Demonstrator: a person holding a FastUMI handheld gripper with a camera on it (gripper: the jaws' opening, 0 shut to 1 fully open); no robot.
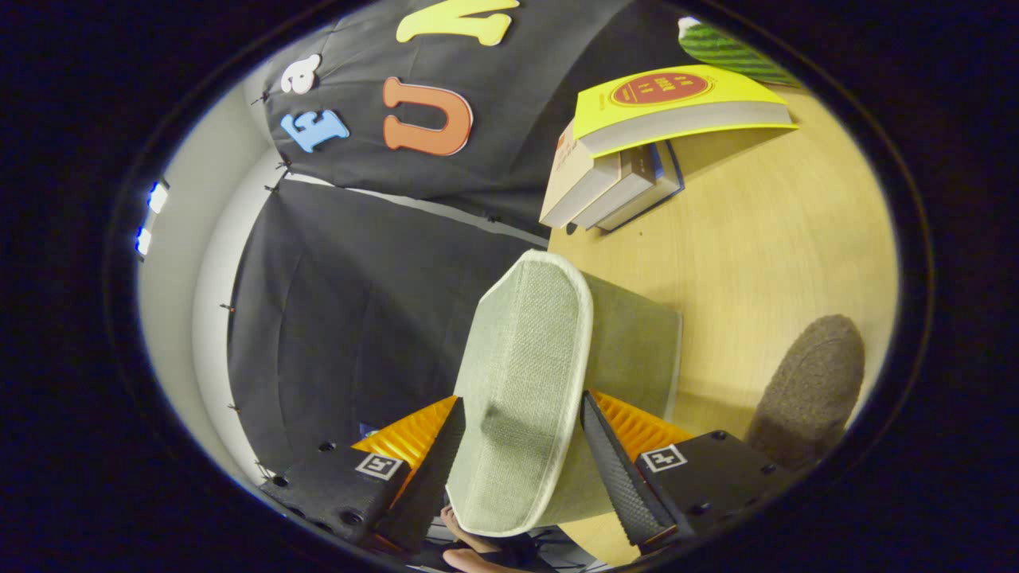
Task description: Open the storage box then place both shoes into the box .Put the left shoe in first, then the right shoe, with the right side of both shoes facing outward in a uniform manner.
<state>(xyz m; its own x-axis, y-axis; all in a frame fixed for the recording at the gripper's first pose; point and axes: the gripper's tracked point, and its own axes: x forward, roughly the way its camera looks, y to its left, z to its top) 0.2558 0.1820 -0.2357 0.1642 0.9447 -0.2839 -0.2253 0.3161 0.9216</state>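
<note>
Storage box [637,350] lid [517,390] is sitting between your gripper's [517,461] fingers, both pressing it; box contents hidden behind lid; shoe [812,390] is lying just beside on table [780,239], partly cut off; books [637,151] beyond.

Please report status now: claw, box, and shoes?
Claw shut on the lid of the storage box, lid lifted. One shoe on the table beside the box. Stack of books beyond, not in the way.
</note>
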